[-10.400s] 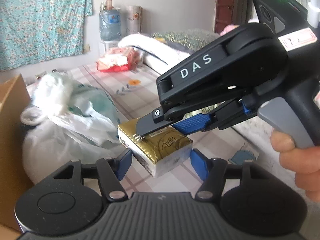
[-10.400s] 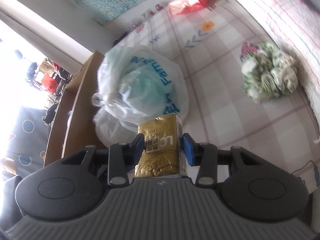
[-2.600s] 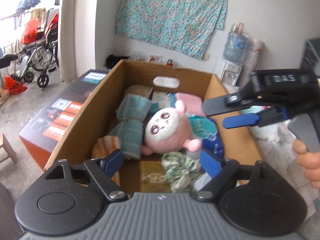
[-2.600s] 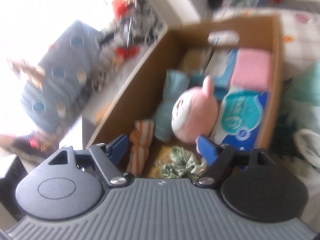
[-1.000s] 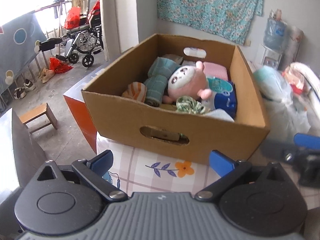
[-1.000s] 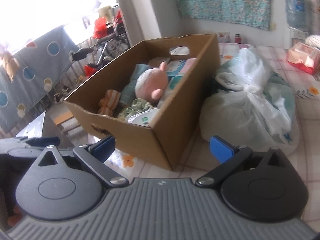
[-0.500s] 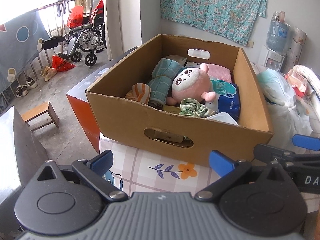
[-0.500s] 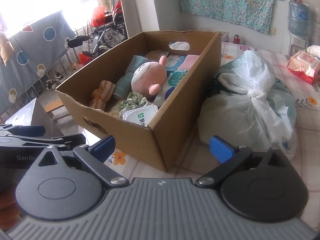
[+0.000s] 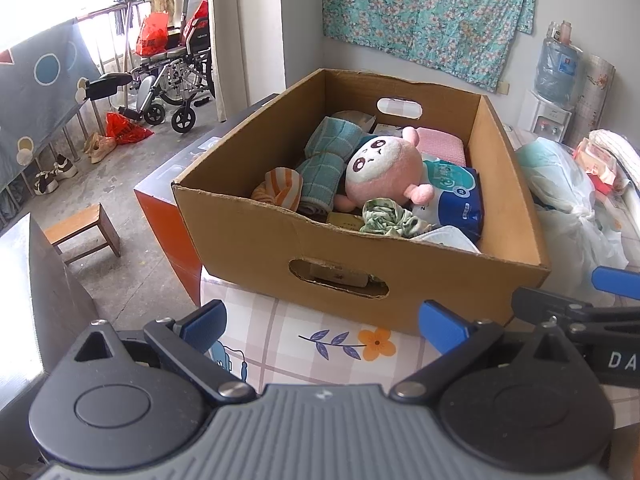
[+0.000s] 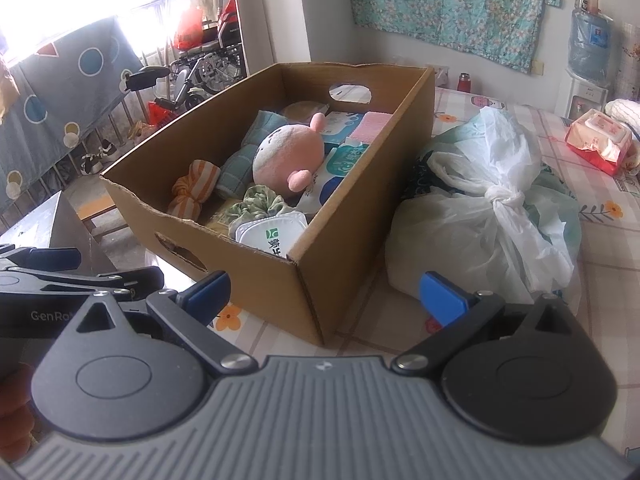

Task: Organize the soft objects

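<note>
A brown cardboard box (image 9: pixel 248 236) (image 10: pixel 340 280) stands on the checked cloth, filled with soft things. Inside lie a pink plush (image 9: pixel 384 168) (image 10: pixel 288 152), teal folded towels (image 9: pixel 328 156), an orange striped cloth (image 9: pixel 282 188) (image 10: pixel 196 188), a green scrunchie (image 9: pixel 386 218) (image 10: pixel 260 200) and blue tissue packs (image 9: pixel 456 196). My left gripper (image 9: pixel 324 322) hangs open and empty in front of the box's near wall. My right gripper (image 10: pixel 324 292) is open and empty too, just short of the box's near corner. Each gripper shows at the edge of the other's view.
A knotted white plastic bag (image 10: pixel 492 216) (image 9: pixel 568 208) lies right of the box. A red tissue pack (image 10: pixel 600 136) sits farther back on the cloth. Left of the box the surface ends; a wooden stool (image 9: pixel 82 232) and a wheelchair (image 9: pixel 176 80) stand on the floor below.
Both grippers have drawn back from over the box to a spot in front of it, open and empty. In the last half second the views barely shift.
</note>
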Tool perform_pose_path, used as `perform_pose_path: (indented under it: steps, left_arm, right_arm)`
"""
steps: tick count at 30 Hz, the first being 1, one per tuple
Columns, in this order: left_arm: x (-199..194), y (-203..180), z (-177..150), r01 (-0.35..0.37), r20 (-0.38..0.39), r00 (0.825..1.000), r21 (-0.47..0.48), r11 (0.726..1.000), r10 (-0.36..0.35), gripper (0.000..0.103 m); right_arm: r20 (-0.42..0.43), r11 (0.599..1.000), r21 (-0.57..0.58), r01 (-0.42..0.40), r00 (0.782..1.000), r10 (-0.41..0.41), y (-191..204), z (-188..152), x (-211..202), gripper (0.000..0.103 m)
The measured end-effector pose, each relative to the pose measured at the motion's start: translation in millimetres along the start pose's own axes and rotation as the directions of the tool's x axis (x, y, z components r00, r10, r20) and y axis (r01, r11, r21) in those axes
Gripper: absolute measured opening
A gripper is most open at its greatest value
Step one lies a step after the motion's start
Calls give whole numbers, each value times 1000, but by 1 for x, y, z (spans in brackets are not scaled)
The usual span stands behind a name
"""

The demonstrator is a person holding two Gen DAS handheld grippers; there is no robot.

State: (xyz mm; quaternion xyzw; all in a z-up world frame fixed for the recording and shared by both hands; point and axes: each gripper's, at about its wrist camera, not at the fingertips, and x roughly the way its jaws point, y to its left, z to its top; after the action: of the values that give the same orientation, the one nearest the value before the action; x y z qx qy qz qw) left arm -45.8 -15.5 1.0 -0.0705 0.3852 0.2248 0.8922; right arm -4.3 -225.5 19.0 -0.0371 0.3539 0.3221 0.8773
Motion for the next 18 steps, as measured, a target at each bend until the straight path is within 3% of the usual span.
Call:
perform_pose_path:
  steps: [18]
  left_arm:
    - [2,-2,-3,2,-16,1000,-16,1000,-2,102]
  right_arm:
    - [-15,1000,5,1,1000,-1,0,0,3,102]
